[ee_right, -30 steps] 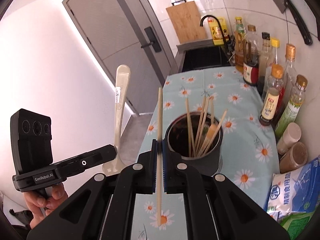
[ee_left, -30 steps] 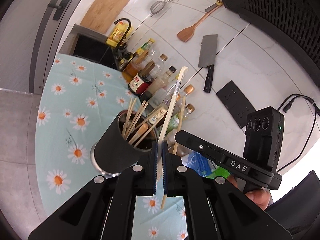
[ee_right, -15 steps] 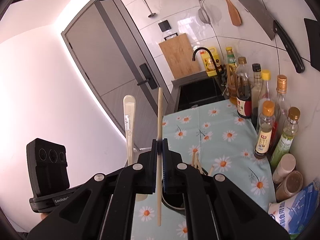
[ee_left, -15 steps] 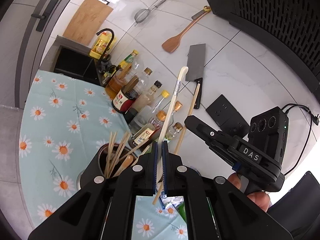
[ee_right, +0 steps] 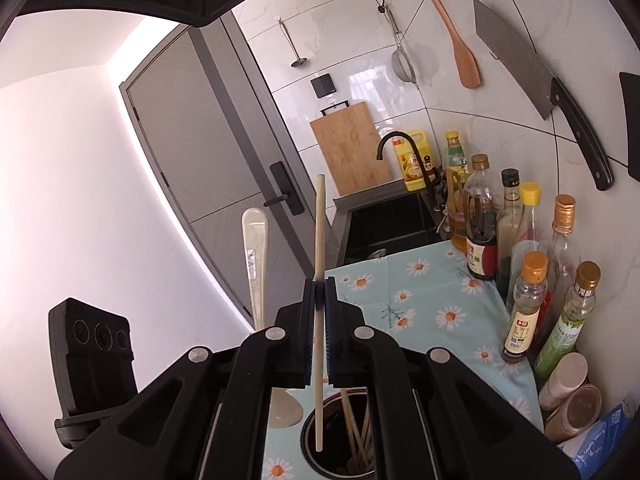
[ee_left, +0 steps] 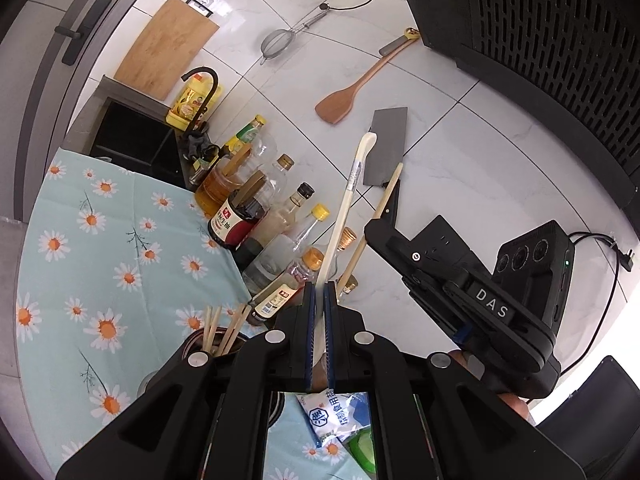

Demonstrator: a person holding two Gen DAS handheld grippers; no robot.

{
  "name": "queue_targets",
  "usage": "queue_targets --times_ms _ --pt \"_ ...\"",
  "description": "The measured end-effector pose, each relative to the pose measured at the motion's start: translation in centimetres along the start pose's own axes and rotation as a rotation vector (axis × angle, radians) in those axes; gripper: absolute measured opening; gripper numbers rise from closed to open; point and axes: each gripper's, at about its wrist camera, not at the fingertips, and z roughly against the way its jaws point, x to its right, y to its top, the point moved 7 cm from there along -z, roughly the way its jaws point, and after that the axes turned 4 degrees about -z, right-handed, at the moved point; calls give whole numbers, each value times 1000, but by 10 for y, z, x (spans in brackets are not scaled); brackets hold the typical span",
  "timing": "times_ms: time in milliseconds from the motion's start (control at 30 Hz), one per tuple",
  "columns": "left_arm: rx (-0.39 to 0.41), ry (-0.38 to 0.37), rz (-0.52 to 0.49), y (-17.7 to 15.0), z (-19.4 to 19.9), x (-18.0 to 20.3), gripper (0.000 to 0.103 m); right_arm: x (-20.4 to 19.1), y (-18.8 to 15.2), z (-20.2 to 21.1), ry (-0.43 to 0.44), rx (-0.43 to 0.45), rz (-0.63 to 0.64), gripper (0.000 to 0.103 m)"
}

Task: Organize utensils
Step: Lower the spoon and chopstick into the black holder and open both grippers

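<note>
Left tool [ee_left: 318, 300] clamped on pale spoon [ee_left: 348, 196], long axis upright, bowl end low beside holder [ee_right: 340, 436] near worktop [ee_right: 420, 300] front edge. Right tool [ee_right: 319, 300] pinched on single chopstick [ee_right: 319, 240], likewise upright, lower tip hanging just over holder mouth among chopsticks already standing inside. Judged: chopstick nearer, straight drop needed.

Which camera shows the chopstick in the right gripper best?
The right wrist view: the chopstick shows end to end, pinched in the right gripper, its lower tip over the utensil holder. The left wrist view shows only the chopstick's upper part, rising past the right gripper's finger.
</note>
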Motion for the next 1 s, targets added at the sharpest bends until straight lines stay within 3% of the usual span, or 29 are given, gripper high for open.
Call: queue_targets --times_ms 367,833,1000 --pt "-37 31 -4 -18 -21 -23 3 36 -21 -18 -45 -24 -75 6" --pt "-117 74 -1 -56 -39 -41 4 47 -48 -27 -61 -77 -107 6" --pt "-132 82 30 -59 -39 -46 5 47 -52 -24 -58 -90 -119 17"
